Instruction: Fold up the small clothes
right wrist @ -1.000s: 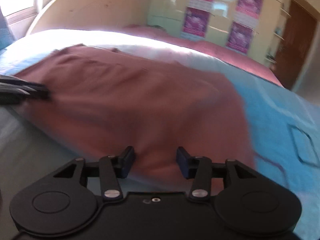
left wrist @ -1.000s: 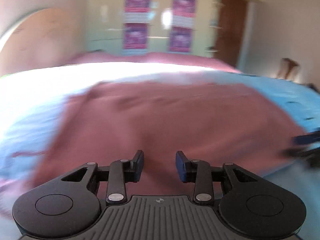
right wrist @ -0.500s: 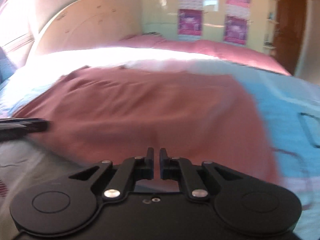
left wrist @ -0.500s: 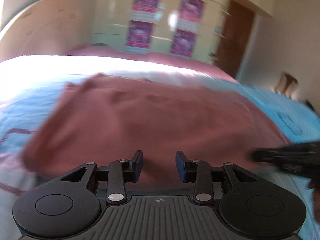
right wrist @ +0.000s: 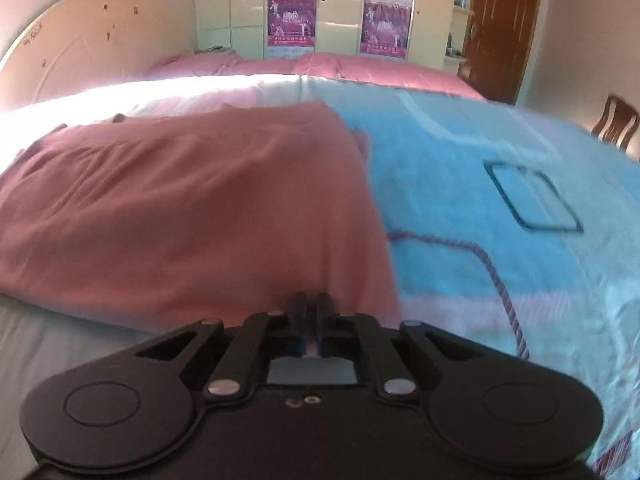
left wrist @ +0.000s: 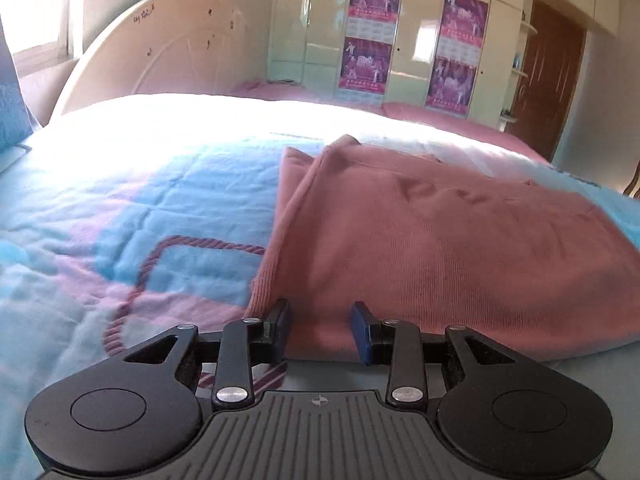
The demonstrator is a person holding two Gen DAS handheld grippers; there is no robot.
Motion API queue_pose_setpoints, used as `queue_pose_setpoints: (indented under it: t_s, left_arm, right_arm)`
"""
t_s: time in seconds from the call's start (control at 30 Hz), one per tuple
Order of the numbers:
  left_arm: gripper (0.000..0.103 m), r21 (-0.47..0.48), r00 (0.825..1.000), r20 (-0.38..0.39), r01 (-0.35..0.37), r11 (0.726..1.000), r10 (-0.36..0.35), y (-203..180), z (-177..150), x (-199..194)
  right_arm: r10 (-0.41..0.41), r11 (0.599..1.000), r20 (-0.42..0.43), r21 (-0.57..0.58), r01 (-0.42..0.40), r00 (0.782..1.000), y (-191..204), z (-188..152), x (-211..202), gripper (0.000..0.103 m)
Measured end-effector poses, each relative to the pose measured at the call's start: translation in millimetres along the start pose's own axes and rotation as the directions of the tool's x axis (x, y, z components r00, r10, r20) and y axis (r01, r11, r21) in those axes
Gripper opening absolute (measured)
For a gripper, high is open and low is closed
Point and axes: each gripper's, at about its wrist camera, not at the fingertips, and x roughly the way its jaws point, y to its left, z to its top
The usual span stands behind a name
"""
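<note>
— Pink garment (left wrist: 440, 248) lies on the bed (left wrist: 140, 200); right gripper (right wrist: 311, 306) has just pinched shut on its near hem.
— Left gripper (left wrist: 320, 330) gapes over its corner; close, then lift together.

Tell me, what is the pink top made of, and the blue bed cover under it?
The pink top looks like soft knitted cloth, perhaps cotton: fine ribs run across it, tighter at the hem near the left hand-held gripper. Its finish is dull, not shiny. The blue bed cover looks like padded, quilted fabric: it puffs between stitched lines, with a faint sheen, and a twisted purple cord is sewn on.
</note>
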Motion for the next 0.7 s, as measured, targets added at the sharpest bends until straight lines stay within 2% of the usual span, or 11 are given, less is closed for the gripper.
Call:
queue_pose_setpoints:
  t_s: [0.07,0.13,0.2,0.33,0.43,0.7]
  left_arm:
    - [0.035,0.019,0.999,0.023,-0.028,0.999,0.028,-4,0,-4]
    - [0.035,0.005,0.999,-0.017,-0.037,0.999,0.037,-2,-3,2]
    - [0.035,0.006,0.999,-0.019,-0.047,0.999,0.047,-4,0,1]
    - [0.035,0.040,0.998,-0.042,-0.045,0.998,0.046,-9,-4,-1]
    - [0.035,0.048,0.998,-0.045,-0.049,0.998,0.051,-11,-2,-3]
    - [0.035,0.047,0.997,-0.052,-0.052,0.998,0.055,-12,-1,-4]
  right_arm:
    - [-0.010,1.000,0.007,-0.021,0.011,1.000,2,2,-9,0.004]
    - [-0.007,1.000,0.036,-0.024,0.008,0.999,8,2,-16,0.007]
    - [-0.020,0.999,-0.021,-0.026,0.019,1.000,6,2,0,0.007]
    - [-0.017,0.999,0.021,-0.036,0.018,1.000,14,3,-11,0.010]
    - [-0.014,0.999,-0.028,-0.037,0.013,1.000,10,1,2,0.009]
    - [-0.010,0.998,-0.044,-0.058,0.007,0.999,10,5,2,0.010]
